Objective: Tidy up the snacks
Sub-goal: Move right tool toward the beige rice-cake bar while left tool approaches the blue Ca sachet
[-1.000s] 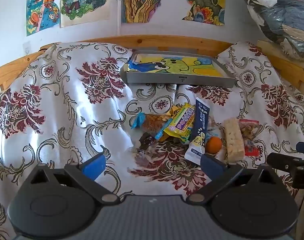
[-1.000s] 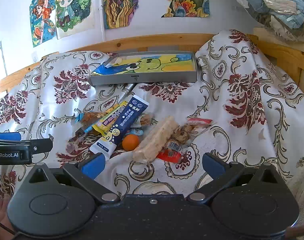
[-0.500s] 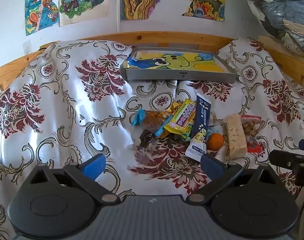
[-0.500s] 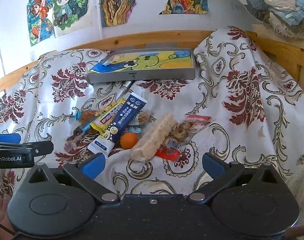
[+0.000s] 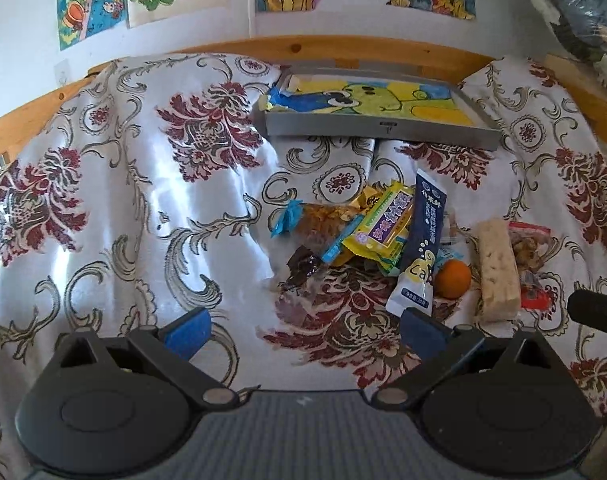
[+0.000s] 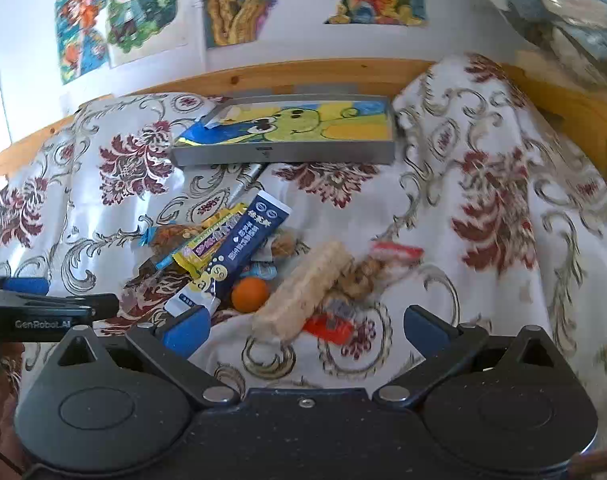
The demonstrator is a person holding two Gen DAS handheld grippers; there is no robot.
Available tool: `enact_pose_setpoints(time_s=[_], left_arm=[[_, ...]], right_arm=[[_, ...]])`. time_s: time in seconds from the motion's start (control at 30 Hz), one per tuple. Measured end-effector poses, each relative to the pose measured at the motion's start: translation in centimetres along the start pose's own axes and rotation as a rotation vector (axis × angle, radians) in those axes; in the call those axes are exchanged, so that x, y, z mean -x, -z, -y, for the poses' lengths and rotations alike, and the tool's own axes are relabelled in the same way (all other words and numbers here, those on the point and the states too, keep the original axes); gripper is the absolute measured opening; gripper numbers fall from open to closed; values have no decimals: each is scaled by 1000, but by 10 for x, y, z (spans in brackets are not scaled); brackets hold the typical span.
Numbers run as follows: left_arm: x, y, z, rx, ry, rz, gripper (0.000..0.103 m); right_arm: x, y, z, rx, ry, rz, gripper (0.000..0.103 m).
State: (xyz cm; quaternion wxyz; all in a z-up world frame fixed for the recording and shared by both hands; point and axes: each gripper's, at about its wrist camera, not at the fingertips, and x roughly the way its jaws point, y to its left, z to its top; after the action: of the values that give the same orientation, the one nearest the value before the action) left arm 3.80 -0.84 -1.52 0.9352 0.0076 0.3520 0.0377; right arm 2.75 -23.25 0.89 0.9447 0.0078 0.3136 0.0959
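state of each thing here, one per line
left claw: open, empty, hovering near the pile
right claw: open, empty, over the near end of the bar
tray: flat on the cloth, no snacks in it, only a drawing
blue pack: lying on top of the pile
yellow pack: lying in the pile, sealed
orange: loose on the cloth
bar: lying flat, wrapped

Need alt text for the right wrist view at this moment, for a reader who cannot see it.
The open right gripper hovers over a heap of snacks on a floral bedsheet: a pale crispy bar, a small orange ball and a dark blue packet. Behind them lies a shallow grey tray; the left gripper enters at the left edge.
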Motion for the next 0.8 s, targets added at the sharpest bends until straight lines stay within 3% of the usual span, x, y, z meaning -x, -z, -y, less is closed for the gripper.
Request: enact_pose_setpoints(time_s=[0.3,0.5,0.8], left_arm=[[-24,-13,23,-118,10,0,102],[-37,-19,42,-203,44,39,102],[-64,-15,50,-220,137,-23,99]], right_arm=[[-48,-28,0,109,3,-62,102],[-81,-39,7,128,-130,-112,98],[-105,-42,32,43,-224,-148,84]])
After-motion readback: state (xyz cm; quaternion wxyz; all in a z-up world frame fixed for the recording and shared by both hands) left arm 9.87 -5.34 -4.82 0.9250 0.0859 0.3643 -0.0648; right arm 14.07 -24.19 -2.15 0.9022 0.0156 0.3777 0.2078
